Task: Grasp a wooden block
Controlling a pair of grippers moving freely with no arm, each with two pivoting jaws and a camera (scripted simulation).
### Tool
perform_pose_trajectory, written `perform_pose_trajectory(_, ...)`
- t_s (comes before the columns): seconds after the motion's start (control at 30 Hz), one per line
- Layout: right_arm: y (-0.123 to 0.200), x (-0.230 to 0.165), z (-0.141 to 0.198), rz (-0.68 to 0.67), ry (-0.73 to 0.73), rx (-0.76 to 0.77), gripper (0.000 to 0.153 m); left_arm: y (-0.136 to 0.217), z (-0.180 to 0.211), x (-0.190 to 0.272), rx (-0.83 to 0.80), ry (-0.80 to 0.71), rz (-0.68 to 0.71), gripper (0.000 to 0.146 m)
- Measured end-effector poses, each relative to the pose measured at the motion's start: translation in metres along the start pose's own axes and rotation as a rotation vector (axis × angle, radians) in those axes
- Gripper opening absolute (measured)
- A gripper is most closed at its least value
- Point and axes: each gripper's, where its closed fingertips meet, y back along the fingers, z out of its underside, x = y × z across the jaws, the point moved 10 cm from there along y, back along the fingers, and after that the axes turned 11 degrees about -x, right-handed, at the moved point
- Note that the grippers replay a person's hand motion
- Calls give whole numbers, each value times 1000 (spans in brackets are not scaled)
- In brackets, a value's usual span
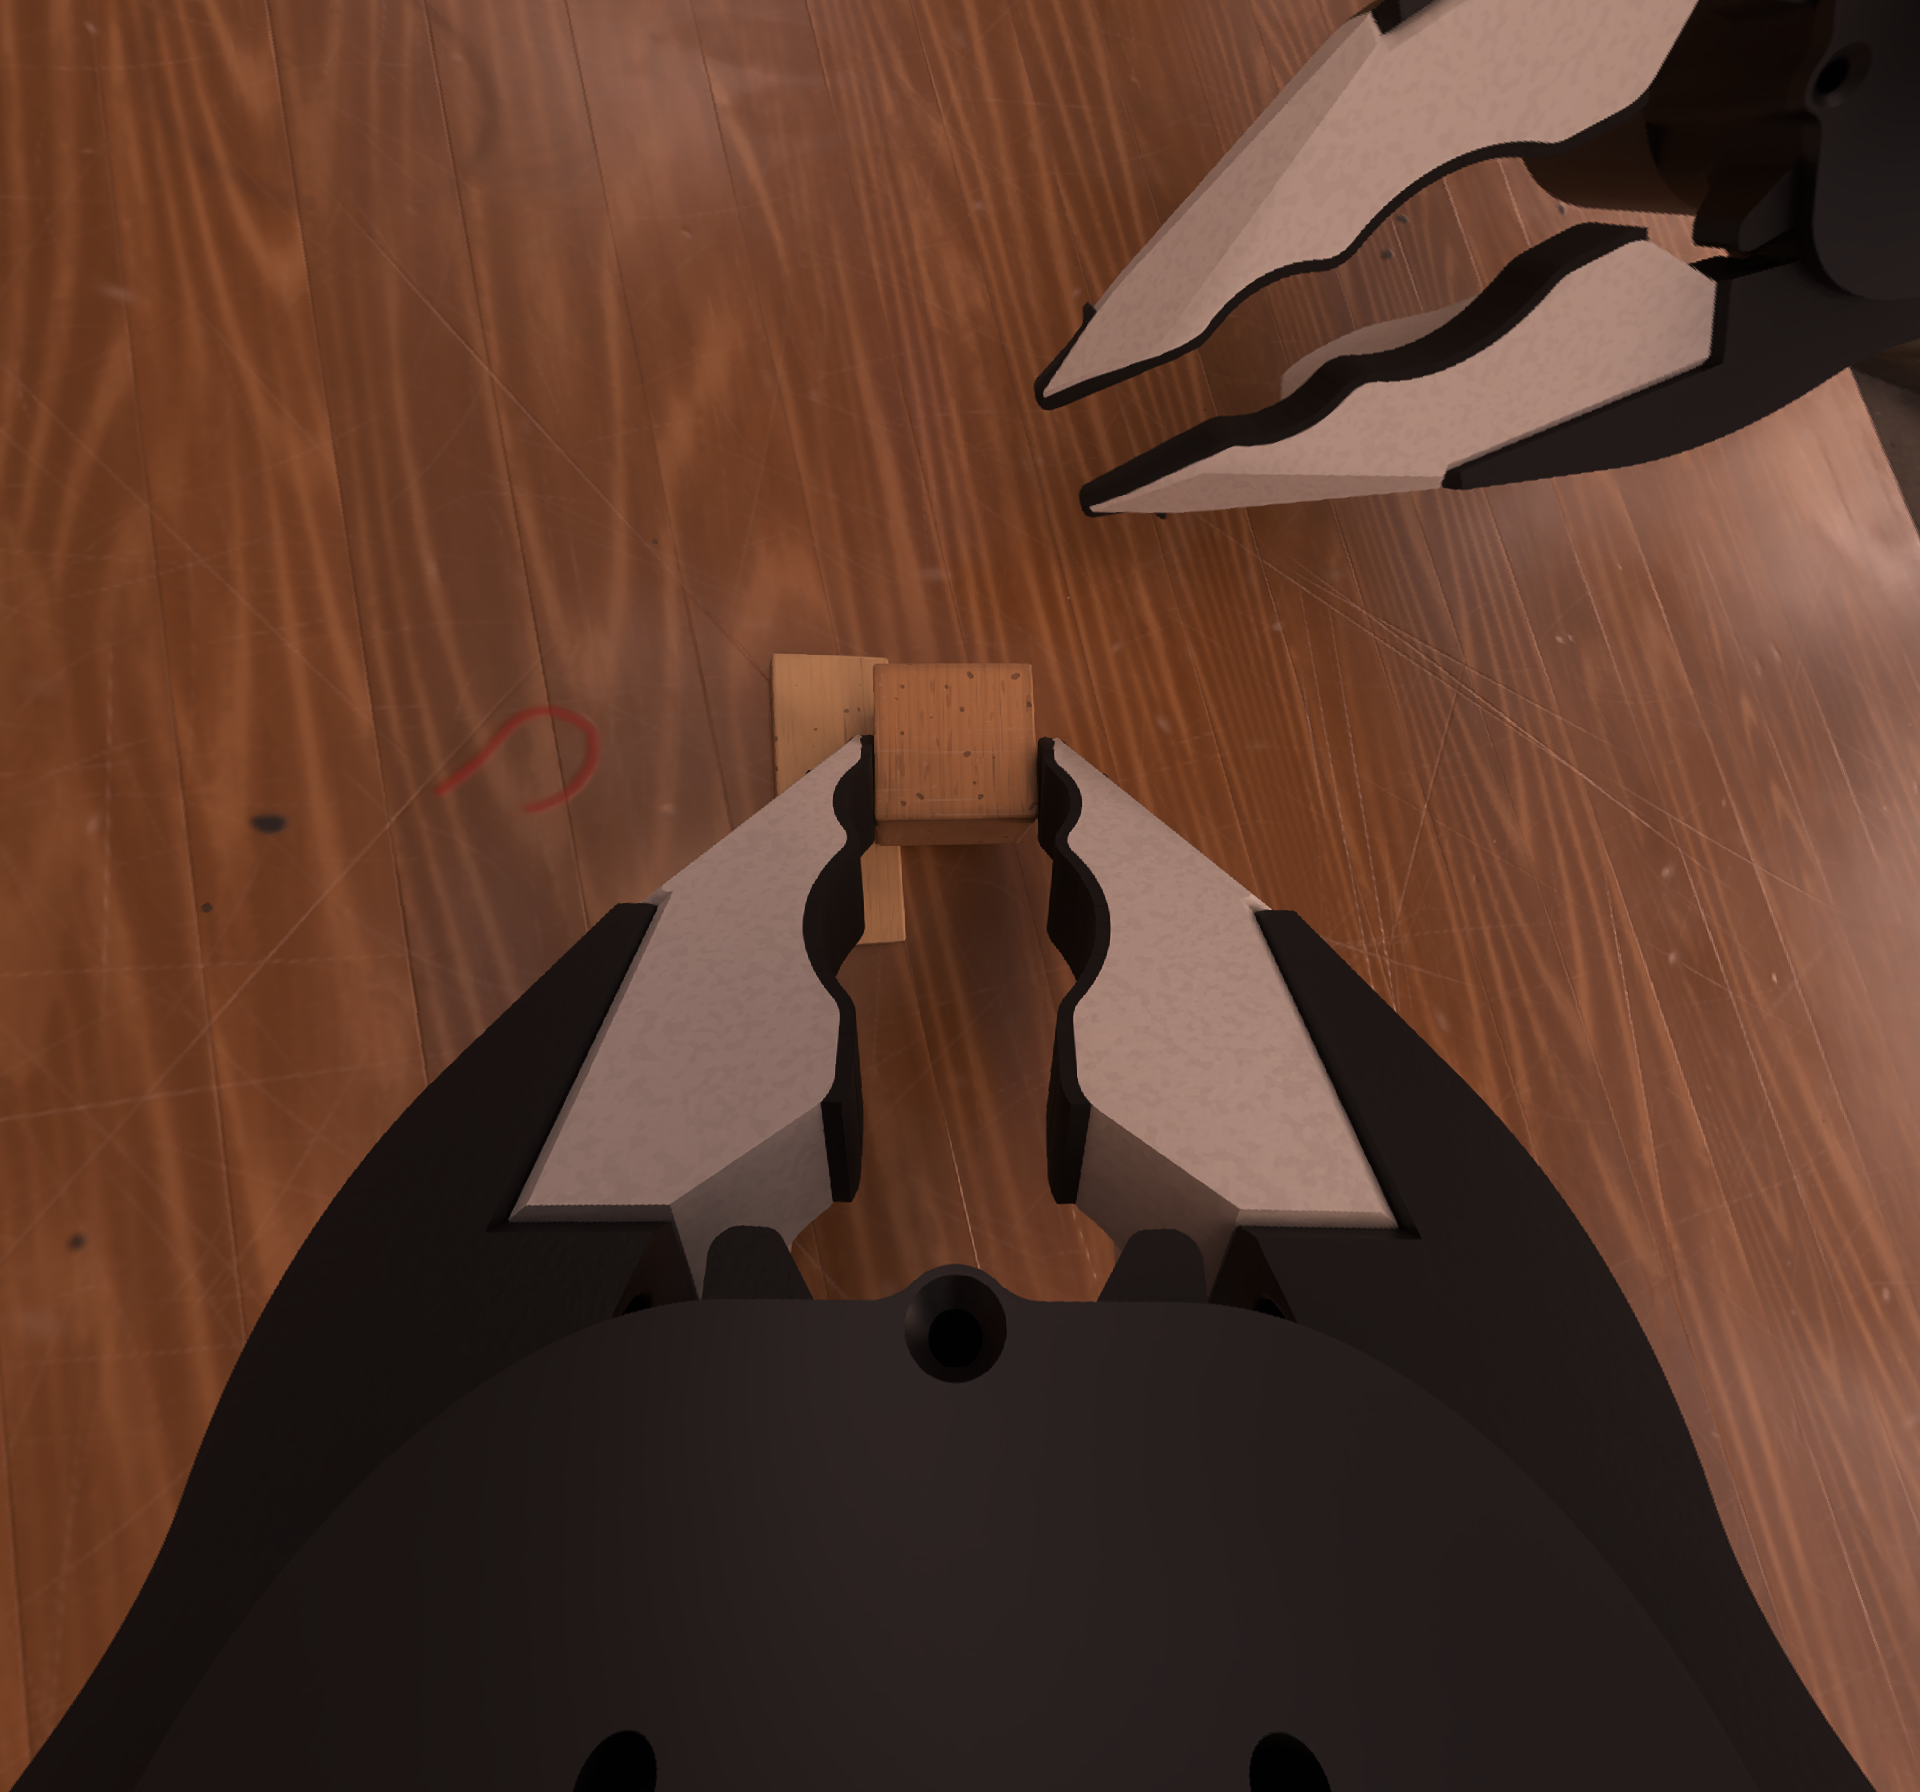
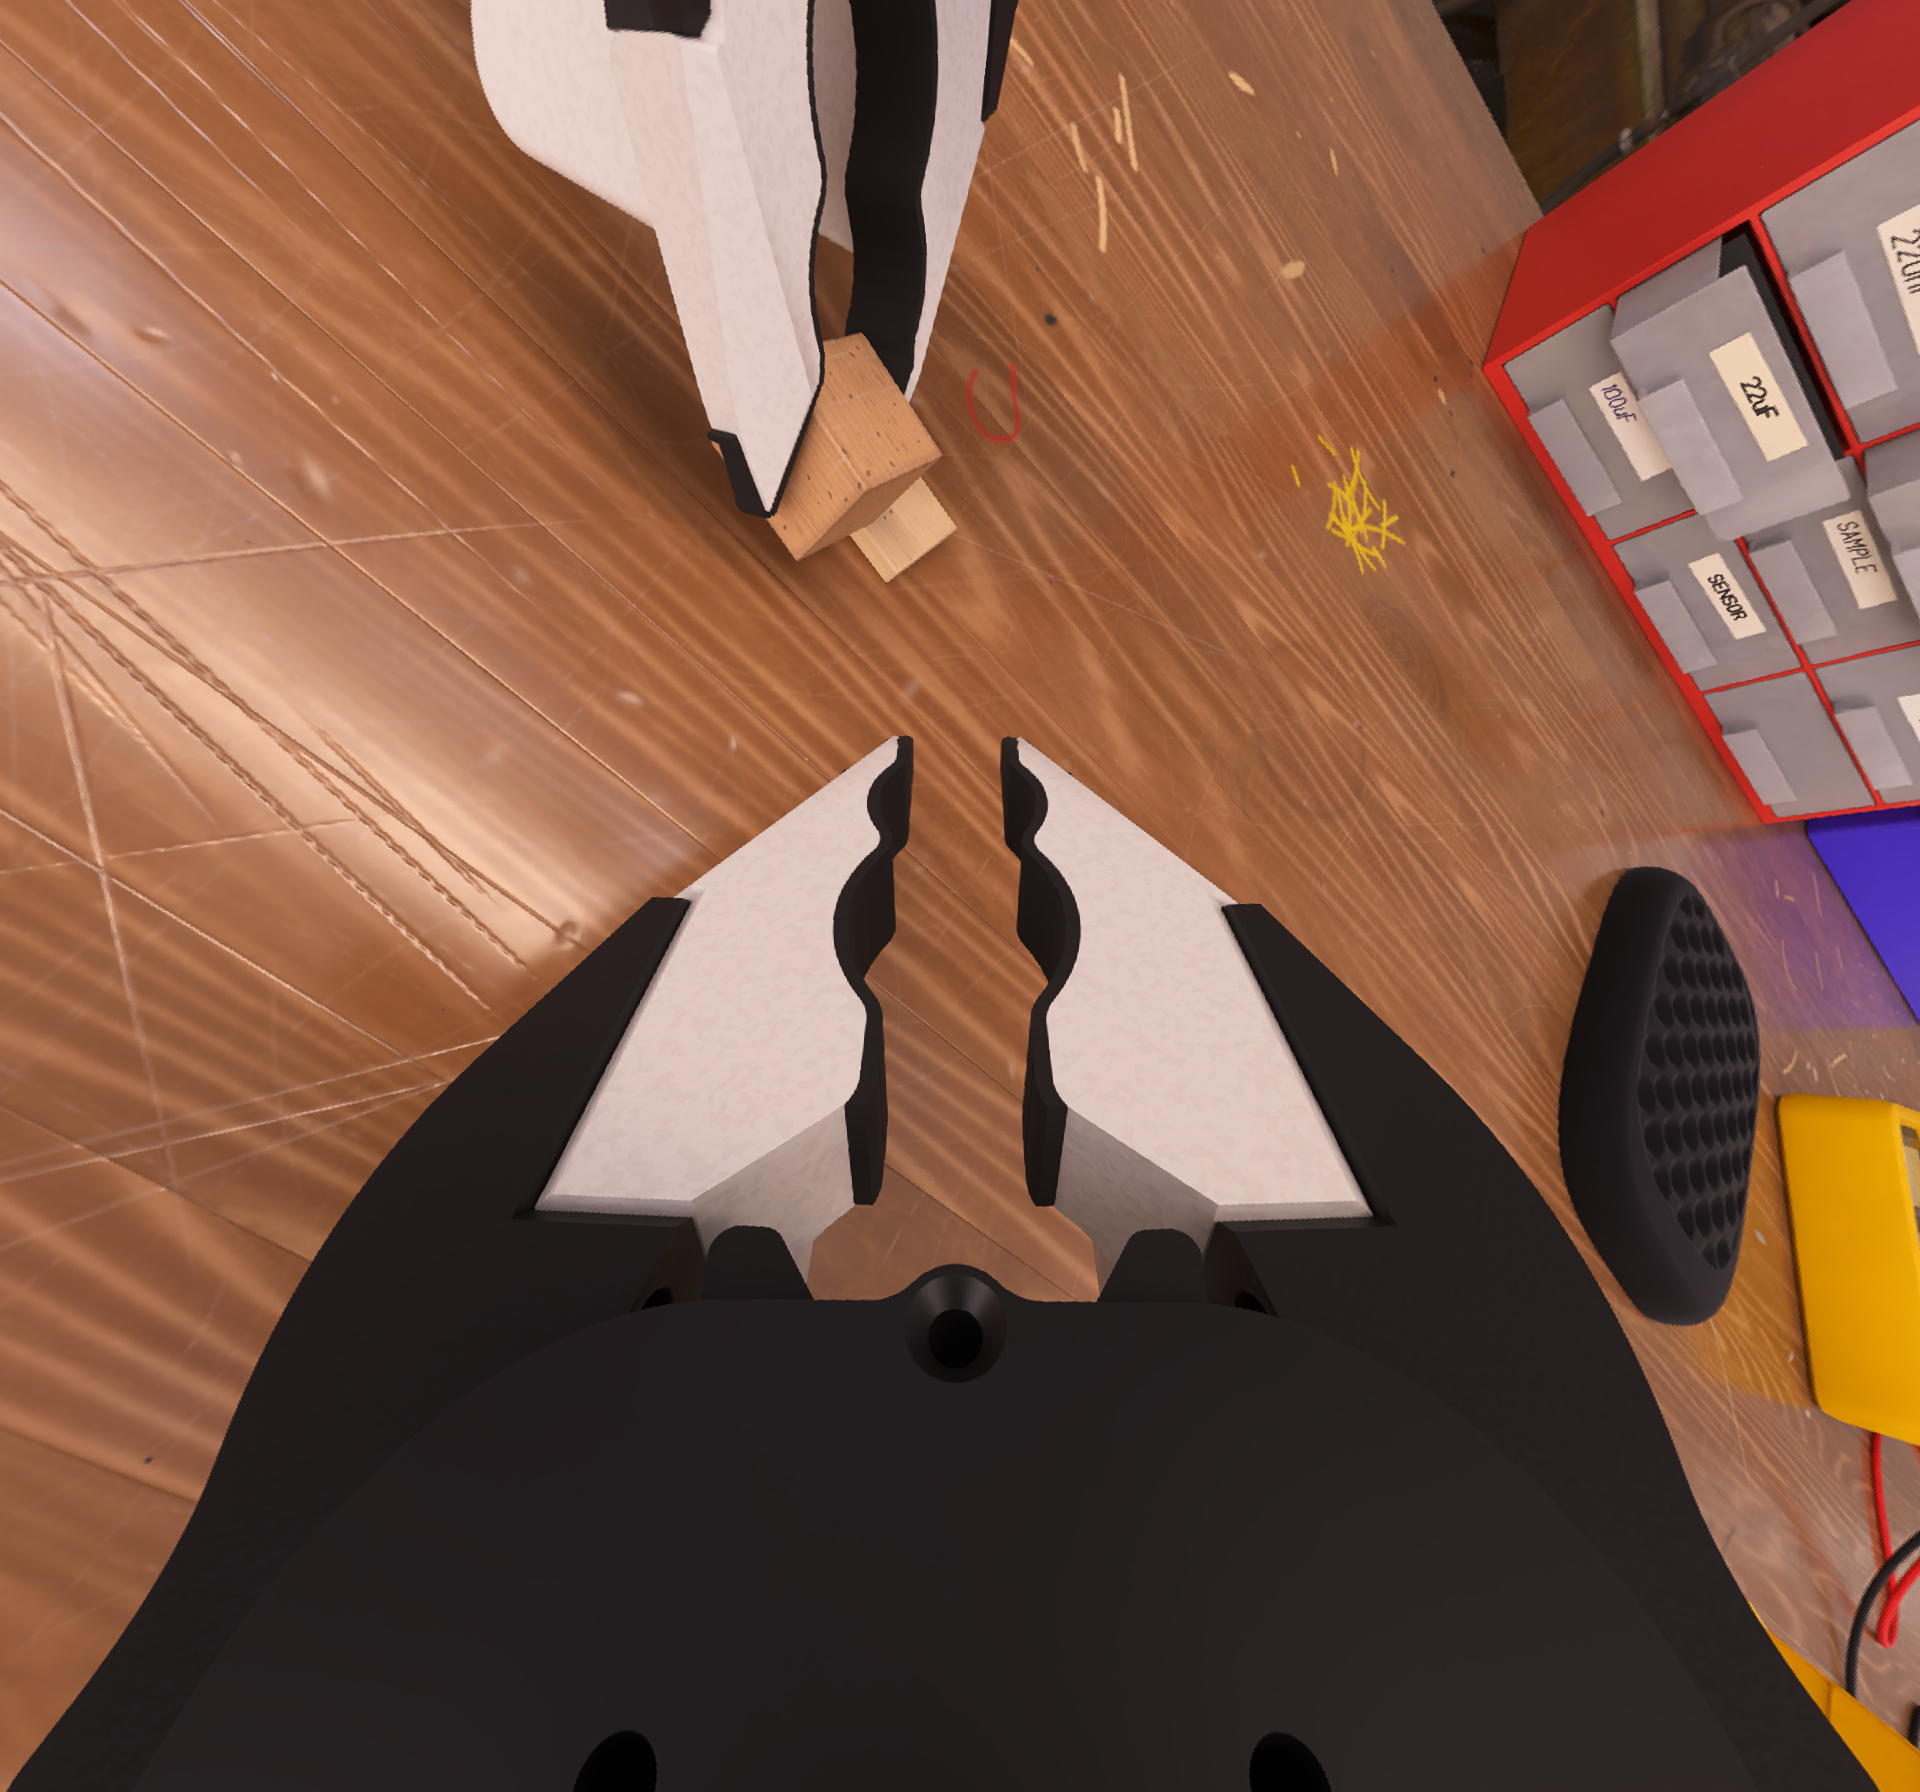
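A tan wooden block sits between the fingertips of my left gripper, which is shut on its two sides. A paler wooden block lies under and to the left of it on the wooden table. In the right wrist view the left gripper comes down from the top, holding the tan block over the paler block. My right gripper is open a little and empty, hovering over bare table a short way from the blocks. It also shows at the upper right of the left wrist view.
A red drawer cabinet with grey drawers stands at the right, by the table's far edge. A black perforated oval object, a yellow device and a blue sheet lie below it. A small red wire loop lies near the blocks.
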Motion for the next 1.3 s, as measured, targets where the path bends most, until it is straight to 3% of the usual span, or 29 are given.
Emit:
perform_pose_trajectory(0.27,7,8,4,-79,-109,34,26,0,0,0,0,1,1,31)
perform_pose_trajectory(0.43,9,18,23,-208,-233,17,31,0,0,0,-6,-4,-4,30)
perform_pose_trajectory(0.57,13,30,42,-257,-280,-38,37,0,-1,2,-16,-23,-30,30)
perform_pose_trajectory(0.7,10,29,46,-394,-309,-80,37,-1,-3,4,-33,-37,-52,30)
perform_pose_trajectory(0.87,5,29,46,-438,-332,-99,26,-2,-5,6,-39,-44,-67,30)
perform_pose_trajectory(1.3,2,24,38,-447,-350,-97,24,-2,-6,6,-49,-44,-67,30)
